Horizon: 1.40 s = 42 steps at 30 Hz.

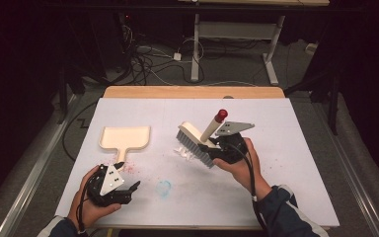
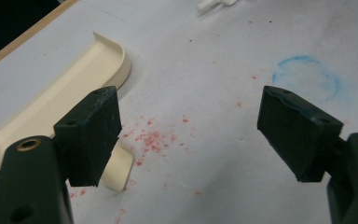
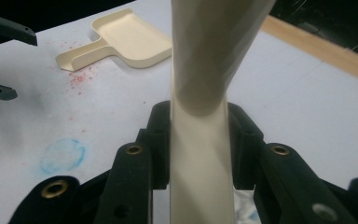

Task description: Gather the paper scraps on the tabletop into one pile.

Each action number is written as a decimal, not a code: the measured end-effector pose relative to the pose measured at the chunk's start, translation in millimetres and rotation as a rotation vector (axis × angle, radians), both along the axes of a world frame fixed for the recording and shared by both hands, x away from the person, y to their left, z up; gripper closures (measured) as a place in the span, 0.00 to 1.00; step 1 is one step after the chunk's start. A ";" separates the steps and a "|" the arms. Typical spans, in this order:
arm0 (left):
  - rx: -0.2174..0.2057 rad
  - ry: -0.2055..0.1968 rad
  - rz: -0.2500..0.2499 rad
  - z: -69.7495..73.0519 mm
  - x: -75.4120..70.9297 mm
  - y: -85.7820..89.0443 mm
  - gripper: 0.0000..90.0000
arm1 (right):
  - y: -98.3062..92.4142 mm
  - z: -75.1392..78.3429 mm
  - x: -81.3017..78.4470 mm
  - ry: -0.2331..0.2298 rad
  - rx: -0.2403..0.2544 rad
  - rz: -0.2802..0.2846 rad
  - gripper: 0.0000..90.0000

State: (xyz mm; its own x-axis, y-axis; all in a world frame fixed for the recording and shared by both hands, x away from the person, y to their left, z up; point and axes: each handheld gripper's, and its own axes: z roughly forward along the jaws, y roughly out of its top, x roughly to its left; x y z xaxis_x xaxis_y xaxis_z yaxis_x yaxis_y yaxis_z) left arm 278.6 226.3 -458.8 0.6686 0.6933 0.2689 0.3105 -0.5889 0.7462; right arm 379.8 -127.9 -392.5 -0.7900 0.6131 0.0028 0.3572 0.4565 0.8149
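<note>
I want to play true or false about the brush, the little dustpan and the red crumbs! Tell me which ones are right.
1. The right gripper squeezes the brush by its handle. True.
2. The left gripper holds the dustpan. False: its fingers are open and hold nothing.
3. Red crumbs lie beside the dustpan's handle. True.
4. The dustpan is blue. False: it is cream; the blue thing is a smudged ring on the table.
5. The brush handle has a red tip. True.

cream dustpan (image 1: 126,138), cream brush (image 1: 197,140) with red-tipped handle, red crumbs (image 2: 156,137), blue ring mark (image 1: 164,187), white table (image 1: 286,163).
</note>
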 end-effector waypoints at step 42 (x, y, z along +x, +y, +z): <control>0.035 0.045 -0.037 -5.7 2.4 -6.0 0.24 | -4.0 -12.0 14.2 0.074 0.082 -0.165 0.75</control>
